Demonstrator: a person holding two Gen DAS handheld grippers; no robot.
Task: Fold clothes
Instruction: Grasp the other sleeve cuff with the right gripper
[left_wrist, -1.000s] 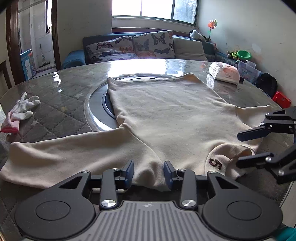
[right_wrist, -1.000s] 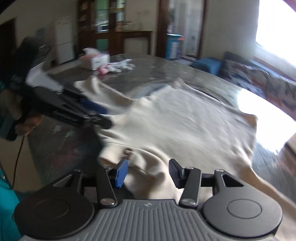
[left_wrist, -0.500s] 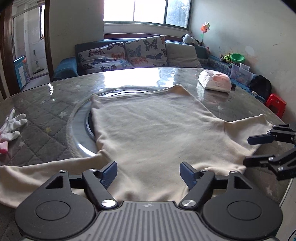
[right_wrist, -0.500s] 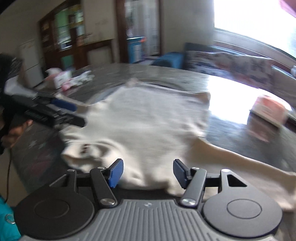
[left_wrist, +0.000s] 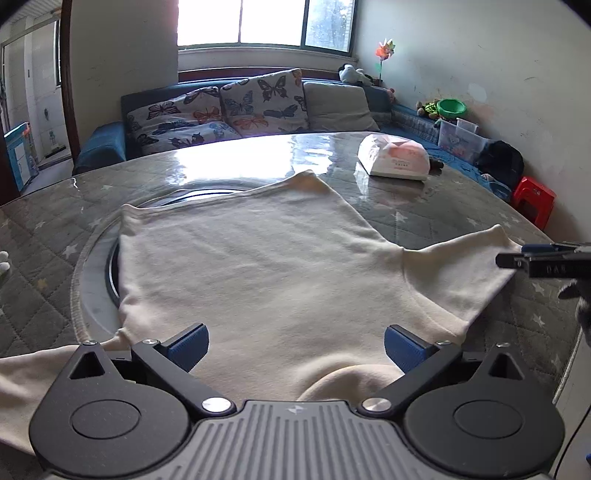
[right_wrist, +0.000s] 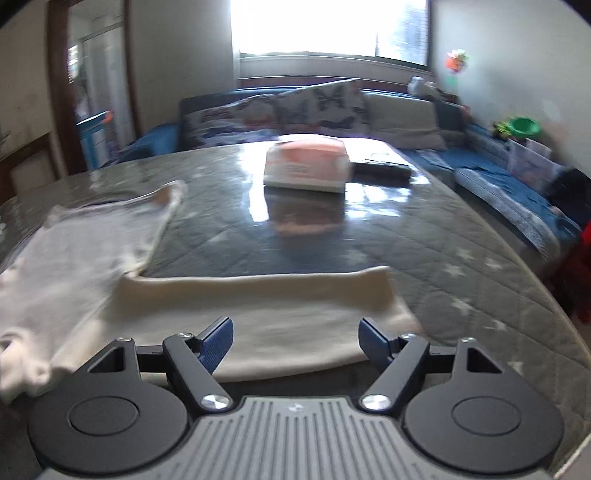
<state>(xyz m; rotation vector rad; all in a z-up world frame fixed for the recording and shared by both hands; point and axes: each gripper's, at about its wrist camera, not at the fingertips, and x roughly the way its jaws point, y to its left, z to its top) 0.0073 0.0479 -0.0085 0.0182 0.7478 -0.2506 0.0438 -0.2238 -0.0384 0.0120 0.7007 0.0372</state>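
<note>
A cream long-sleeved top (left_wrist: 258, 266) lies spread flat on the round table, hem toward the sofa, sleeves out to both sides. My left gripper (left_wrist: 295, 341) is open and empty, just above the top's near edge at the neck. My right gripper (right_wrist: 295, 338) is open and empty over the right sleeve (right_wrist: 266, 310), which lies straight across in front of it. In the left wrist view the right gripper's fingers (left_wrist: 535, 260) show edge-on at the sleeve's end (left_wrist: 491, 243). The right wrist view is blurred.
A pink and white tissue pack (left_wrist: 393, 157) lies on the table's far right; it also shows in the right wrist view (right_wrist: 306, 166). A round glass turntable (left_wrist: 99, 266) sits under the top. The table edge (left_wrist: 569, 354) runs close on the right. A sofa (left_wrist: 236, 107) stands behind.
Both grippers have opened wider. The left one has risen and let go of the collar. The right one has swung from the collar out to the right sleeve.
</note>
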